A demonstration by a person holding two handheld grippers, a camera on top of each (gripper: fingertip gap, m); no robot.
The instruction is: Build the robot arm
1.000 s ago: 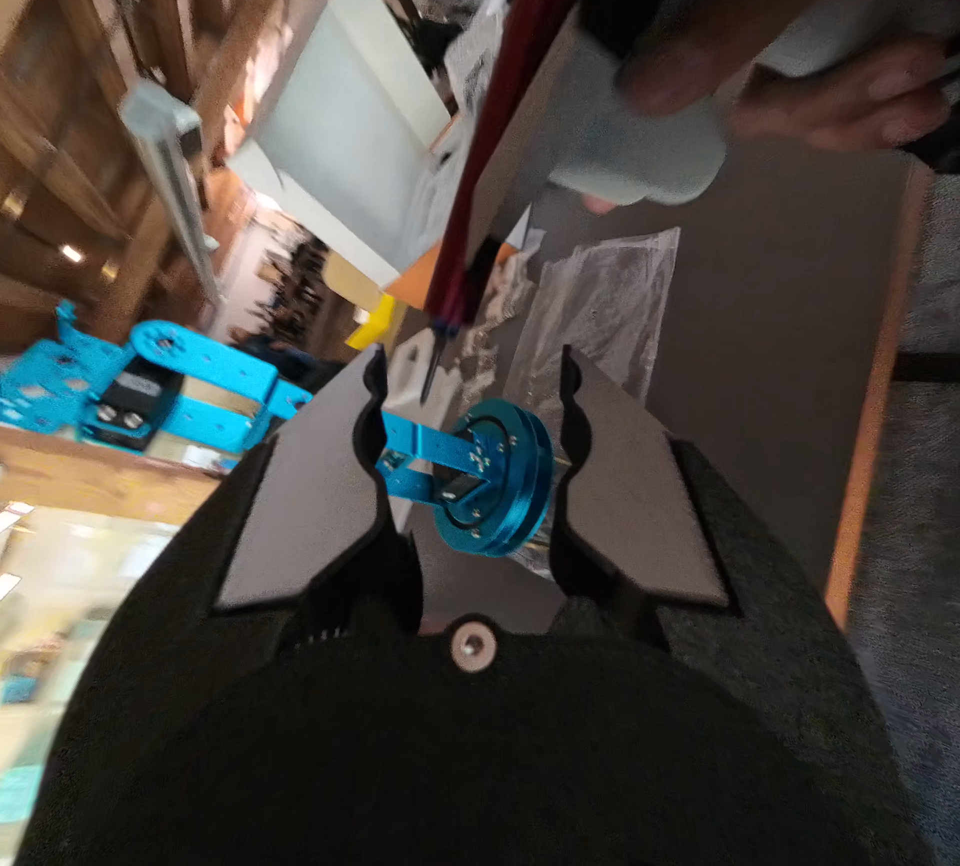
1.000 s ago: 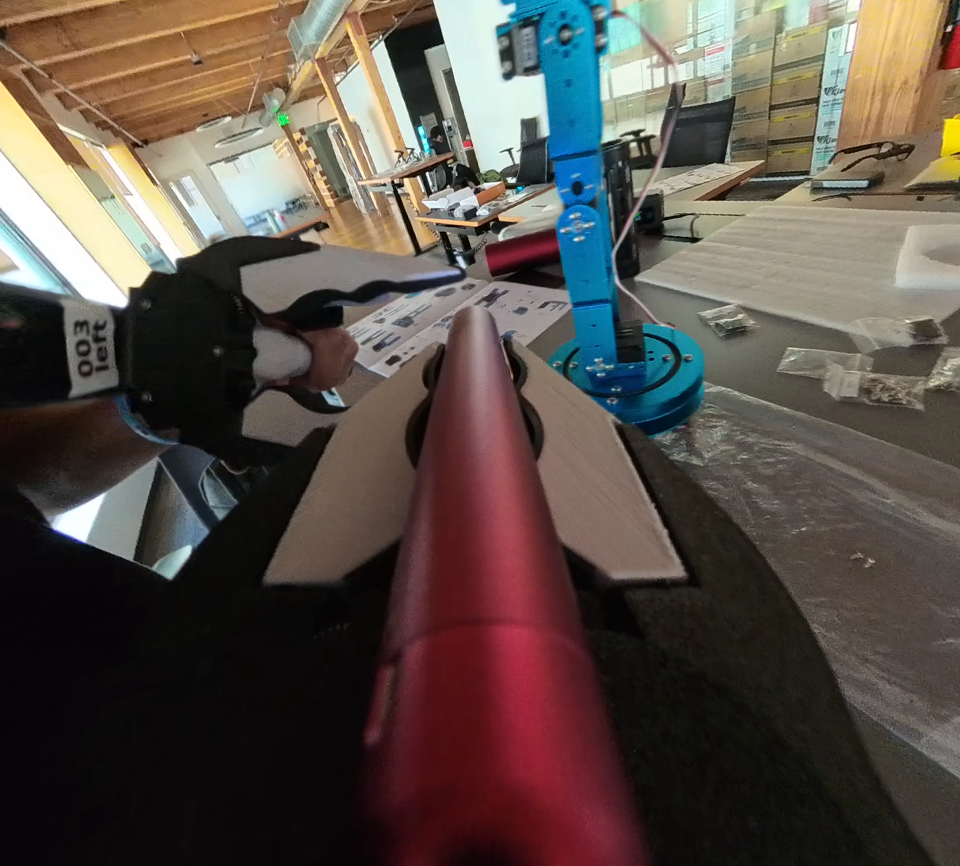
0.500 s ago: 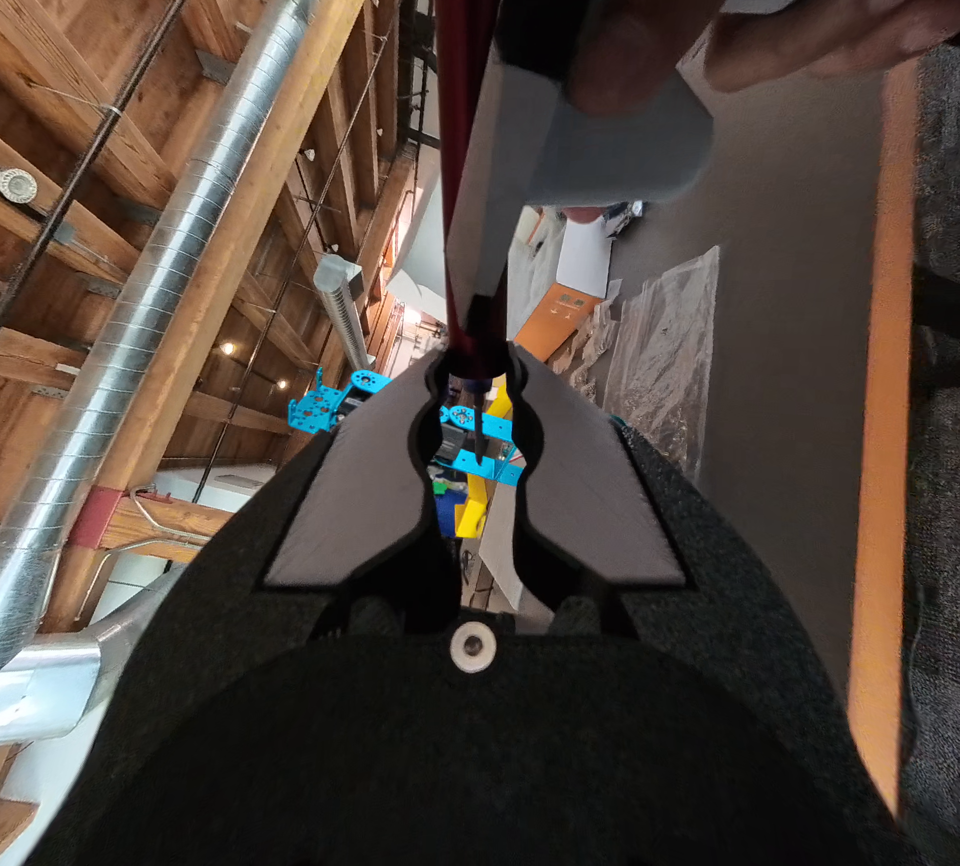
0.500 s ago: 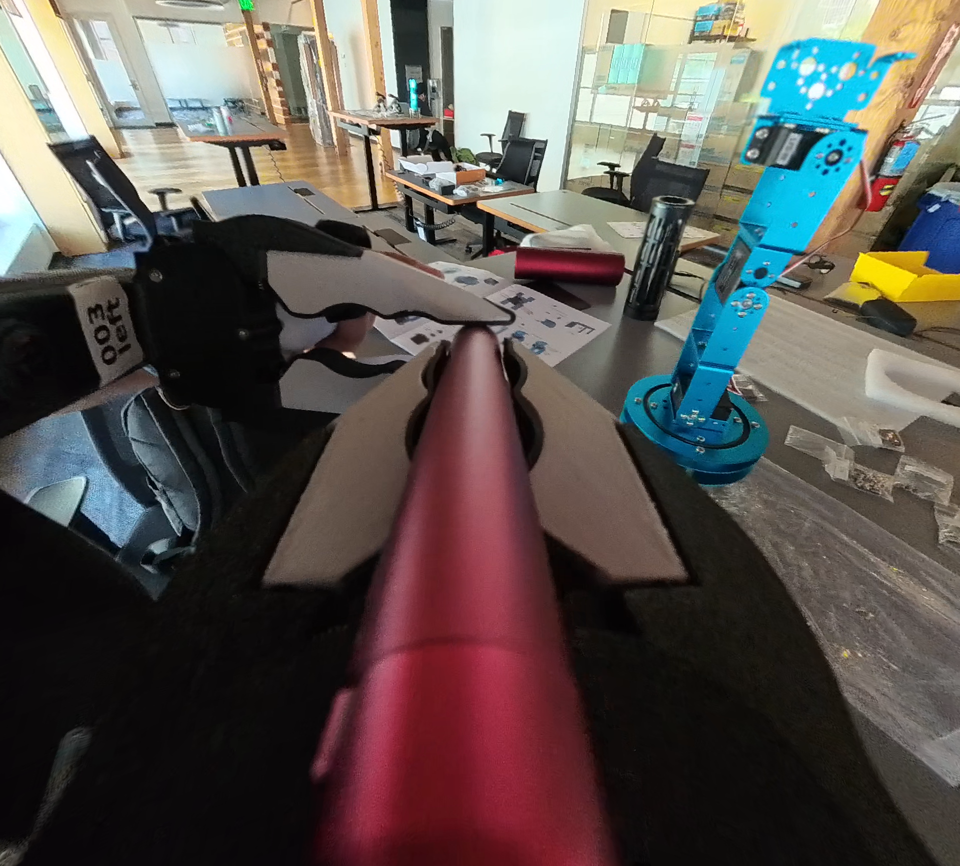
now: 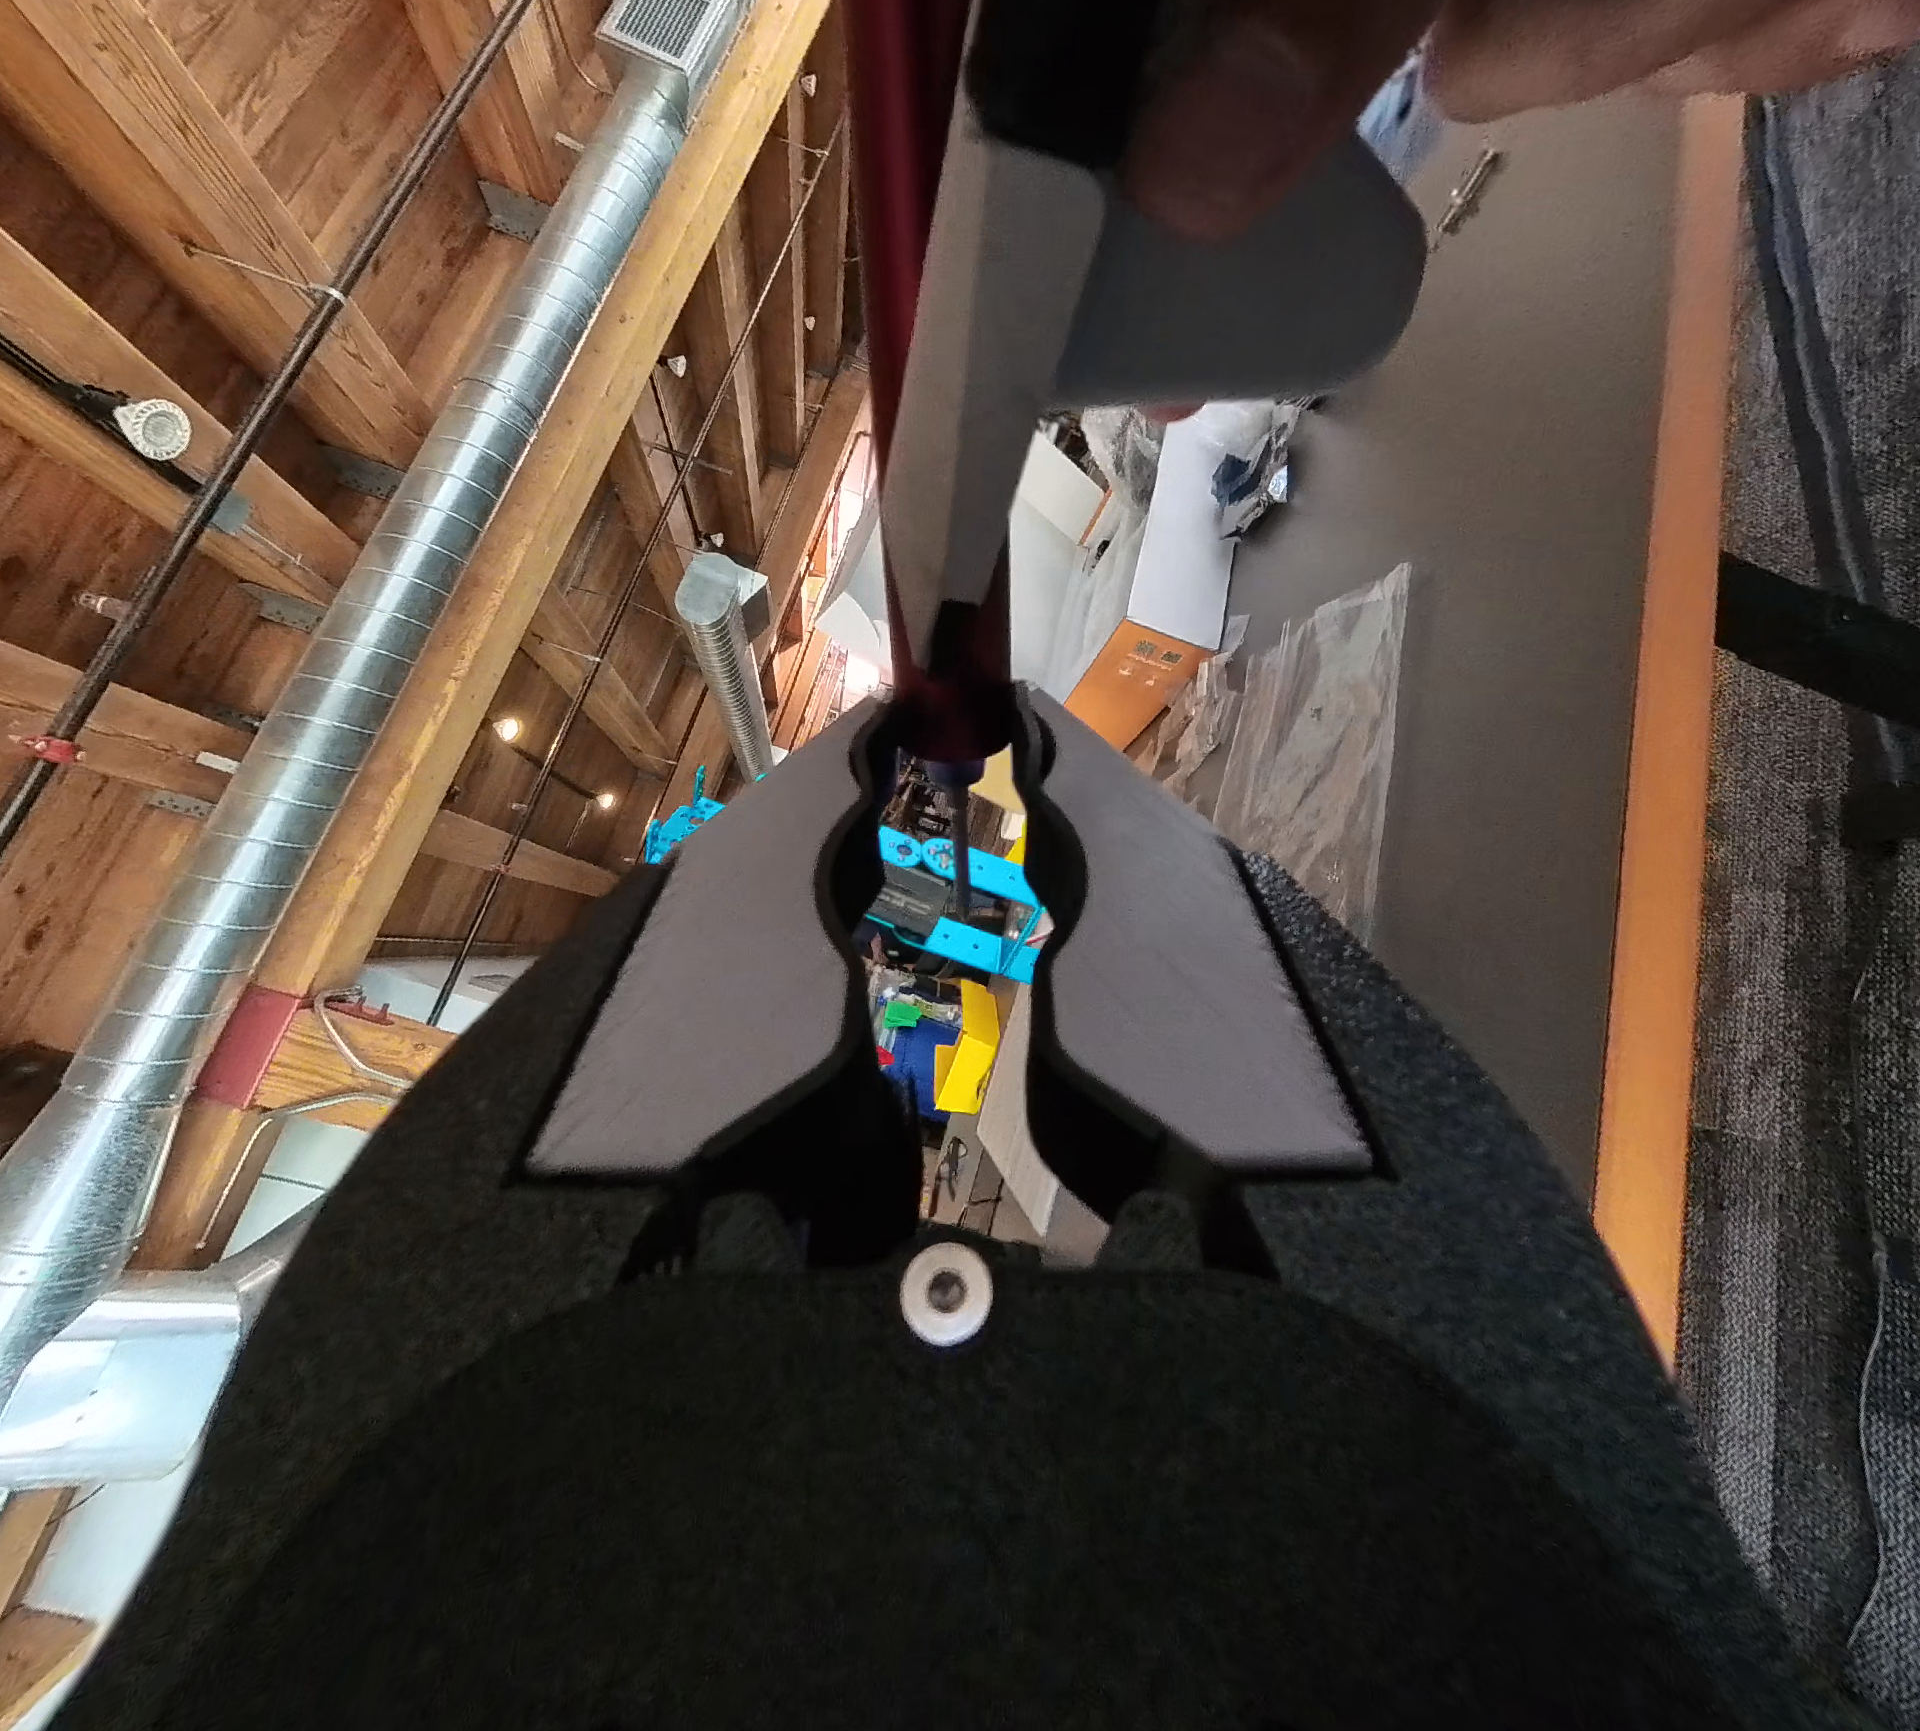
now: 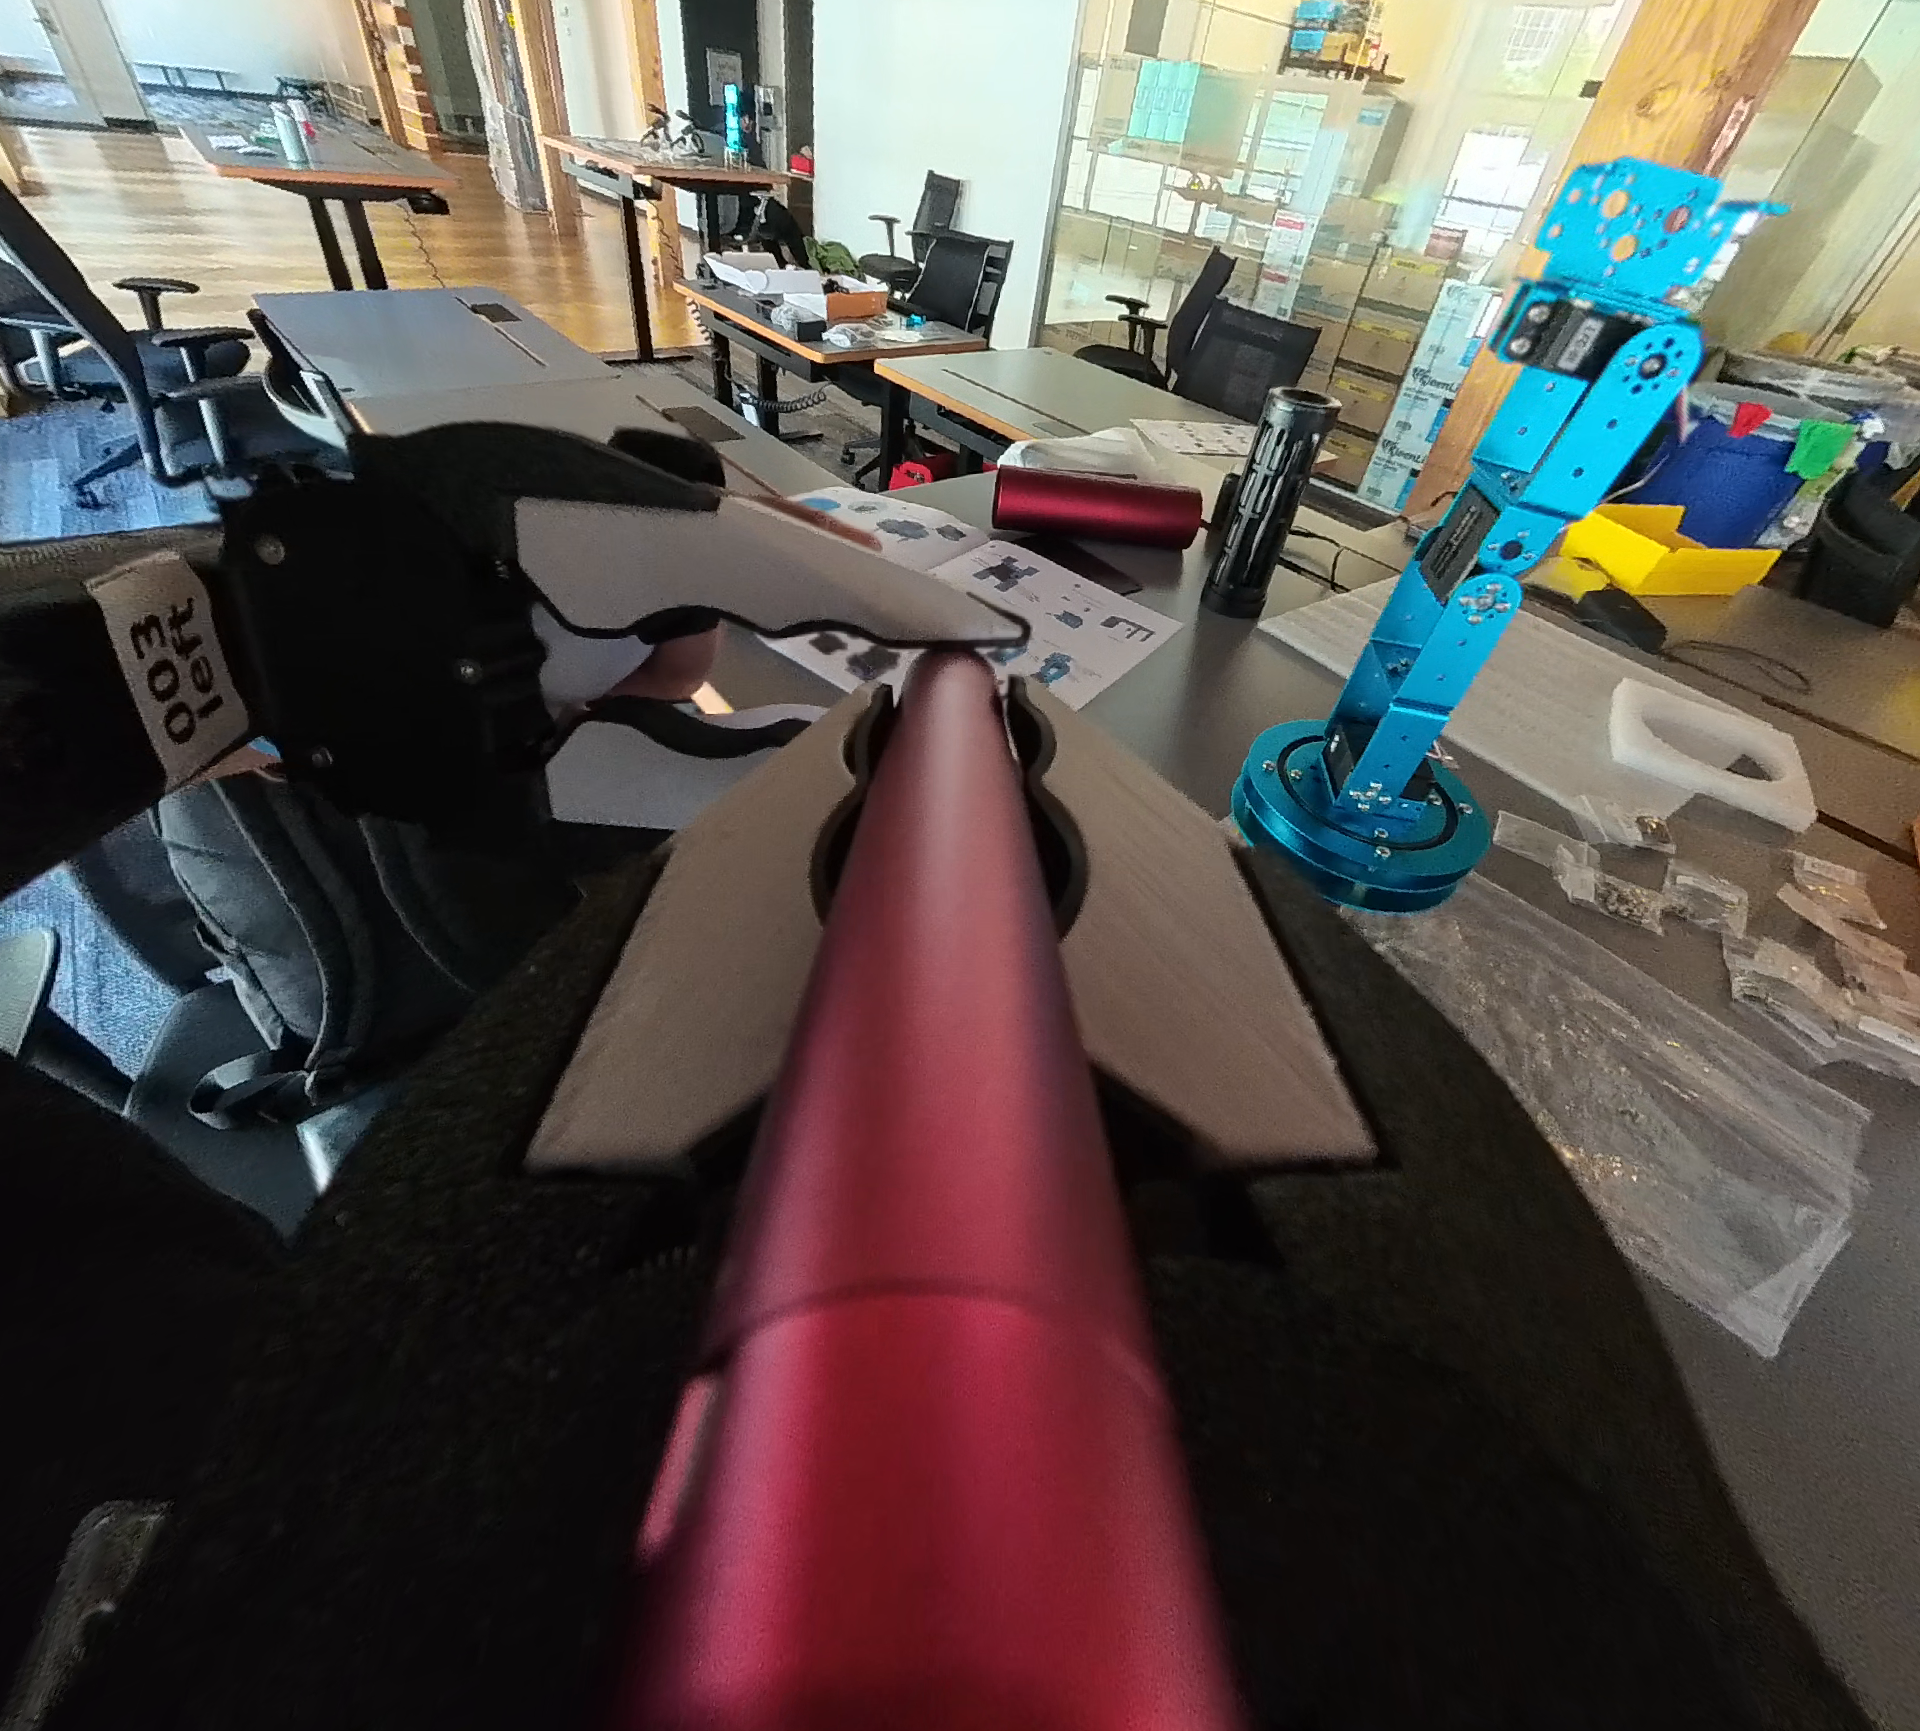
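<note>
The left claw point(image 5: 951, 736) has closed onto the tip of the red screwdriver point(image 6: 935, 1110), which the right claw point(image 6: 948, 694) still pinches.

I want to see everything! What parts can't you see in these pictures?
- Red screwdriver tip: right wrist view, hidden by the left gripper.
- Its handle end: cut off by the bottom edge.
- Small bags: contents too small.
- Blue robot arm: left wrist view, mostly hidden by that gripper's fingers.
</note>
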